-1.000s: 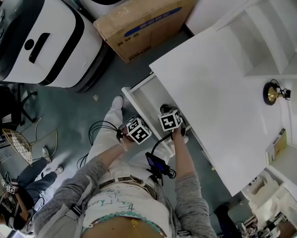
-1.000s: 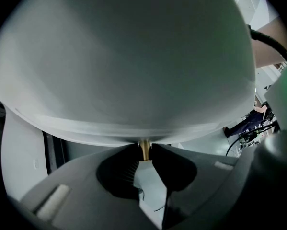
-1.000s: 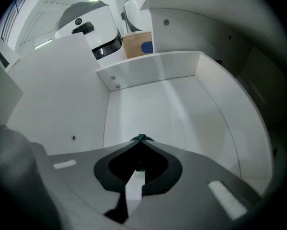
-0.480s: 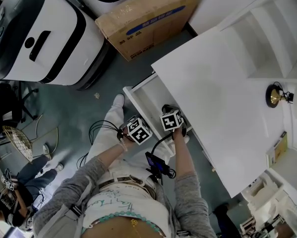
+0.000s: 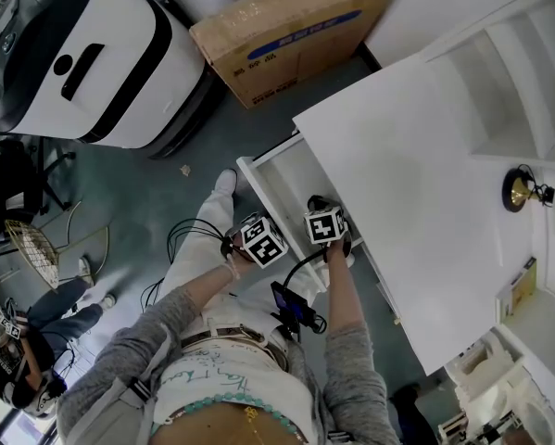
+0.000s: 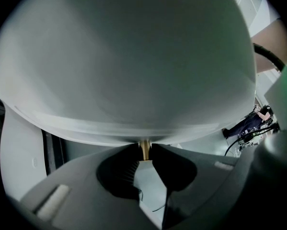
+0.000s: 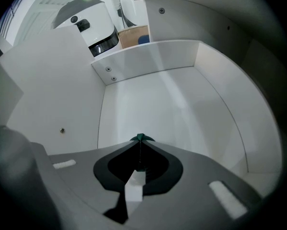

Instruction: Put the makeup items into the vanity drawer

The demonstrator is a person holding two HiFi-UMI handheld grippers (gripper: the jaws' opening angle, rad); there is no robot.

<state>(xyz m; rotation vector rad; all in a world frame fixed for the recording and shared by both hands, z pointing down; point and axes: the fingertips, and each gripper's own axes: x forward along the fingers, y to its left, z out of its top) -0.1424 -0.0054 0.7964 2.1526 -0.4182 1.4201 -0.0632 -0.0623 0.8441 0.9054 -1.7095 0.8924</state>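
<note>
Hardly any change over the last second, with both grippers parked at the open drawer (image 5: 282, 185) as before and the drawer out about as far from under the vanity top (image 5: 416, 184). Just a slight slide of the whole scene in the head view: a shift of the head, by the look, not of the hands. Reads as a pause, with the drawer ready and the loading not yet begun.

Left gripper (image 6: 144, 153): clenched on the slim brass knob (image 6: 144, 146) sticking out of a broad white panel (image 6: 124, 71), probably the drawer's front. Pinched right at the tips, with nothing else between them.

Right gripper (image 7: 139, 139): closed tip to tip with no gap, reaching into the drawer above its floor; touching it or not, impossible to say. A small dark-green point at the meeting of the tips — part of the gripper or a sliver of something, unclear. Otherwise empty.

Bare white inside the drawer in the right gripper view: 0 makeup items there. None made out with certainty elsewhere either; on the vanity top only 1 small gold-and-black object (image 5: 520, 191), well apart from both grippers, kind unclear. Likely next: free 1 gripper and go after the items.
</note>
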